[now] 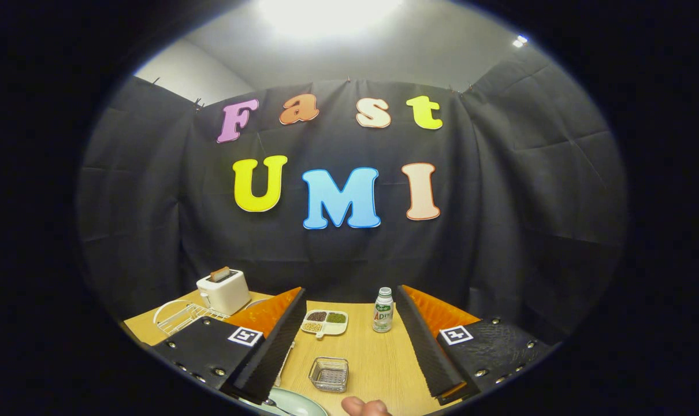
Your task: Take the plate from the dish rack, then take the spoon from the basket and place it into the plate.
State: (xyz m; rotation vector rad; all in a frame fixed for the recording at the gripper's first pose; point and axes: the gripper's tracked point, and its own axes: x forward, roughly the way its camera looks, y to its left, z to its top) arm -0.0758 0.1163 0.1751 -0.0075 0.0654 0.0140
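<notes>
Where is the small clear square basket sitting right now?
In the gripper view, the small clear square basket sits on the wooden table between the open fingers of the gripper, nearer than the white divided snack tray and beside the pale green plate.

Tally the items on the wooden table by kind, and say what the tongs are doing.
White toaster: 1
White wire dish rack: 1
White sectioned tray of beans: 1
Small white drink bottle: 1
Clear square mesh basket: 1
Pale green plate: 1
Metal spoon: 1
Total: 7
Tongs: open, empty.
</notes>
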